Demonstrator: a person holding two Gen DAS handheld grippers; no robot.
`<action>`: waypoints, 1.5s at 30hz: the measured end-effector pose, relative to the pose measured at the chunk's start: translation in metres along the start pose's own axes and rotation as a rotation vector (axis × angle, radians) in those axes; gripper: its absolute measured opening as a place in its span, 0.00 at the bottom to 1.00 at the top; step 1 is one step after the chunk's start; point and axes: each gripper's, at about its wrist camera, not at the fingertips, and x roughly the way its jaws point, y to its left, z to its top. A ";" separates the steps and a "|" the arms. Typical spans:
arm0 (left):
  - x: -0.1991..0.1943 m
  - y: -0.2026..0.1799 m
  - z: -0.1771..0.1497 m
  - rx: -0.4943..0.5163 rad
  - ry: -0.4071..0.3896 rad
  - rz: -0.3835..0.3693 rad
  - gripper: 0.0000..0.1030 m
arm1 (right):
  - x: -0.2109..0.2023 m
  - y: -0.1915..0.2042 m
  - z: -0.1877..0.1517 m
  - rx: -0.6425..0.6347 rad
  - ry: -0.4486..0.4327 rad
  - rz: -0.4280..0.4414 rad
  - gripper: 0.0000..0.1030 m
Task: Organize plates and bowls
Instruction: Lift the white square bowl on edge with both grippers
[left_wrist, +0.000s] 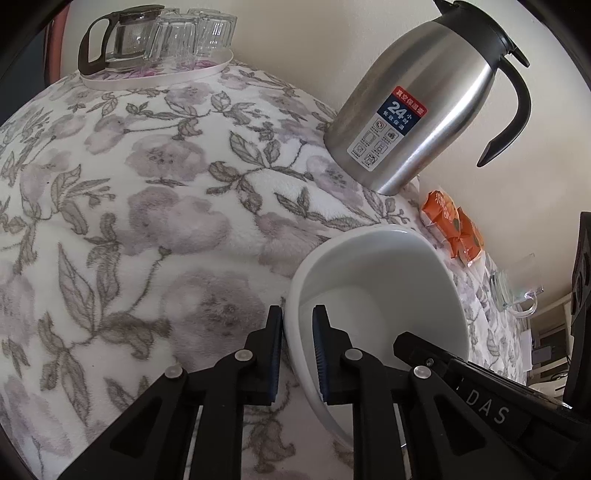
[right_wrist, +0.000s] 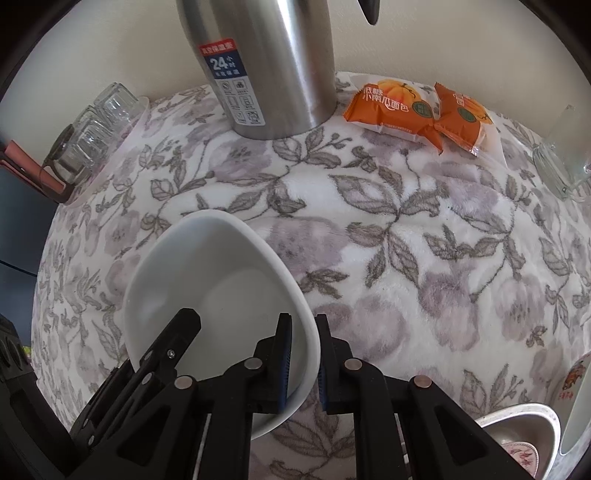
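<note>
Glasses (left_wrist: 192, 33) stand far to the left on a round white tray (left_wrist: 159, 75), upside down, next to a glass teapot (left_wrist: 122, 38) with a black handle. The tray sits at the back of the table, on a soft cloth with purple flowers (left_wrist: 147, 221).

Next comes the left gripper (left_wrist: 298, 354). Its two black fingers pinch the side of a white bowl (left_wrist: 376, 280). One finger is outside the bowl and one is inside, and the wall of the bowl is squeezed between the blue pads. The bowl is tipped up on its side, so you can look right into it. Nothing is in it.

The right gripper (right_wrist: 304, 360) has the same bowl (right_wrist: 221, 277) by the other side. It also has one finger in and one finger out, closed tight on the rim. So both grippers hold one bowl, and it is in the middle of the table, near the front edge. I cannot tell if the bowl touches the cloth or is lifted just over it.

Behind the bowl stands a tall silver jug (right_wrist: 266, 66) with a black handle and a red and blue sticker. To the right of the jug lie two orange snack bags (right_wrist: 413, 107), touching each other. Further right is a clear glass mug (right_wrist: 557, 162), near the edge of the table.

Down in the right corner I can see a metal bowl (right_wrist: 524, 424) and part of a plate with red pictures (right_wrist: 570, 376) beside it.
</note>
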 end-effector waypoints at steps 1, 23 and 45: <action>-0.002 0.000 0.001 -0.001 -0.004 -0.002 0.17 | -0.002 0.001 0.000 0.001 -0.003 0.005 0.13; -0.098 -0.042 0.002 0.099 -0.112 -0.080 0.17 | -0.112 -0.013 -0.036 0.059 -0.140 0.064 0.13; -0.158 -0.085 -0.050 0.140 -0.091 -0.154 0.17 | -0.174 -0.062 -0.106 0.150 -0.179 0.097 0.13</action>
